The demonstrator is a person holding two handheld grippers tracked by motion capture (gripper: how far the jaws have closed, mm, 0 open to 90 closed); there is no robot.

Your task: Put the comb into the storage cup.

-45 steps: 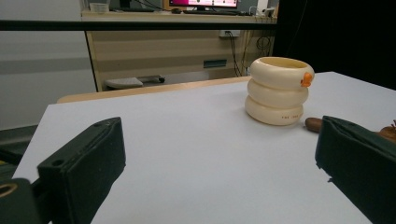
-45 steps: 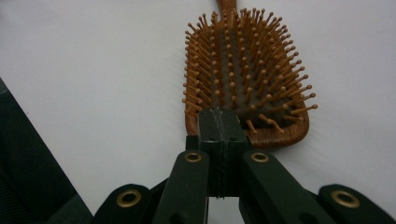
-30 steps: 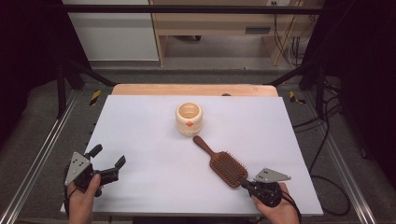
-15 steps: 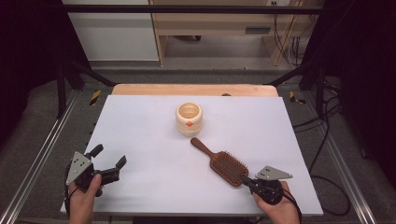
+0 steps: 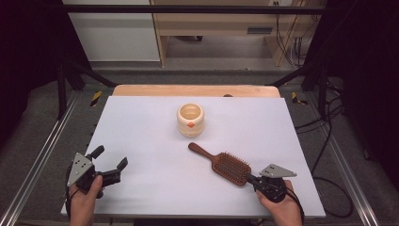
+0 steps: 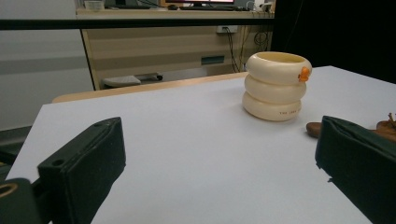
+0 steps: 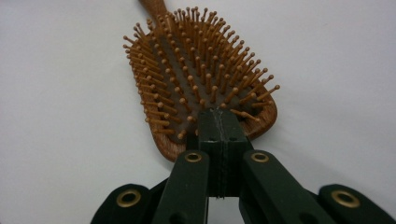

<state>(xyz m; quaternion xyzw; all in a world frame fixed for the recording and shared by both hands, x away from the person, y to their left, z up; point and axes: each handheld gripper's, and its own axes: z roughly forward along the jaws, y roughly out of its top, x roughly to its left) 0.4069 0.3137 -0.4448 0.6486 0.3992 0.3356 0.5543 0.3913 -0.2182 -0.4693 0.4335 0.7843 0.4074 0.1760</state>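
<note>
Resting at the near left corner of the white table (image 5: 141, 117), the left gripper (image 5: 112, 162) has its jaws spread wide with nothing between them; in the left gripper view both black pads stand well apart over bare surface. Keep this tool parked where it is, clear of the work.

Toward the middle, a cream ribbed cup (image 5: 190, 119) stands upright, well apart from both tools. It carries a small orange mark near the rim (image 6: 304, 73) and a line of small dark print on its lowest ring, too fine to read. No other brand or label is legible.

Right of centre lies the wooden hairbrush (image 5: 221, 163), bristles up, handle pointing toward the cup, paddle end nearest the person. The right gripper (image 5: 250, 178) is fully closed, pad against pad, its tip touching the paddle's near edge; the brush is not gripped, as the right gripper view (image 7: 219, 122) shows the joined pads over the rim.

The step in hand appears to be nudging the brush. Push low and level along the brush's long axis, so the paddle slides rather than pivots. Advance slowly; an off-centre contact would likely swing the handle sideways.
</note>
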